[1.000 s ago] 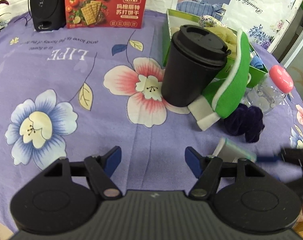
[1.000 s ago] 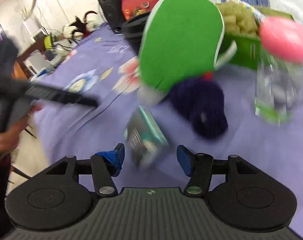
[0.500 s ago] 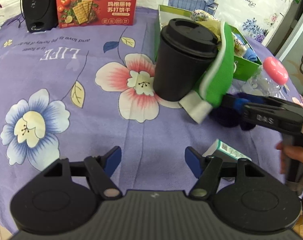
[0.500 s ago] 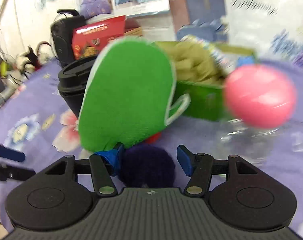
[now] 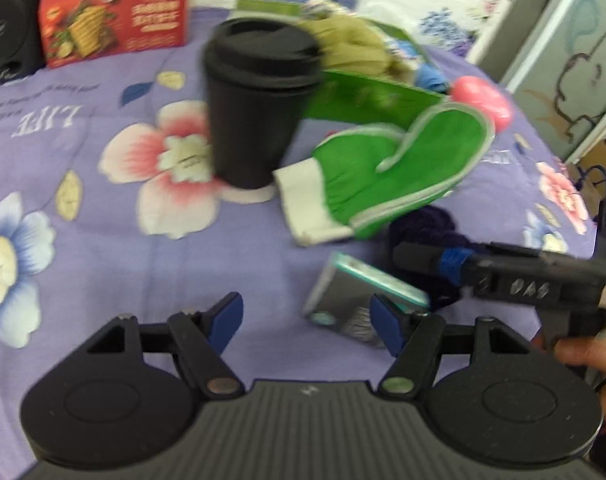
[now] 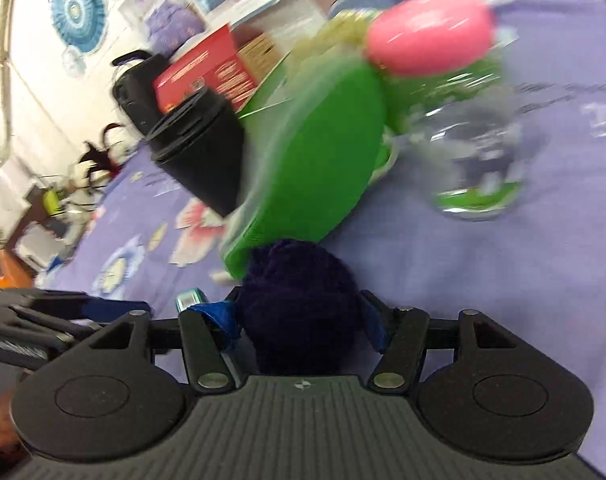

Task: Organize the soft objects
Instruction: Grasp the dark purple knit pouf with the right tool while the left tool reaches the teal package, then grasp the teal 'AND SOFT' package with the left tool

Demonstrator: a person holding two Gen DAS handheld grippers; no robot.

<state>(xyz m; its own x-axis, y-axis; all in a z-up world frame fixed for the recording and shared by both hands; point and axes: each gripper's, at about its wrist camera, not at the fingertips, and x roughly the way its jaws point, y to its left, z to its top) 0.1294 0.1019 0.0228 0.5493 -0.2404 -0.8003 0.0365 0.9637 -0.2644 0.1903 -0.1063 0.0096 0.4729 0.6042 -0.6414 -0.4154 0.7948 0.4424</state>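
Observation:
A dark purple scrunchie (image 6: 299, 292) lies on the flowered cloth, and my right gripper (image 6: 297, 320) is around it. Its jaws are opening, and the scrunchie fills the gap between the blue pads. A green mitt (image 6: 315, 168) with a white cuff leans over the scrunchie, beside a black lidded cup (image 6: 203, 152). In the left wrist view the mitt (image 5: 391, 172) lies right of the cup (image 5: 259, 100), with the scrunchie (image 5: 427, 220) under its edge. My left gripper (image 5: 307, 316) is open over bare cloth. A small teal and grey box (image 5: 343, 300) lies by its right finger.
A green box (image 5: 367, 96) with soft items in it stands behind the mitt. A clear bottle with a pink cap (image 6: 427, 40) lies to the right. A red cracker box (image 5: 115, 12) and a black speaker (image 5: 7, 20) stand at the back. A hand (image 5: 583, 356) holds the right gripper.
My right gripper moved forward onto the scrunchie and rolled, so its view is tilted. The mitt has tipped from leaning upright to lying flatter. My left gripper shifted right and stayed open.

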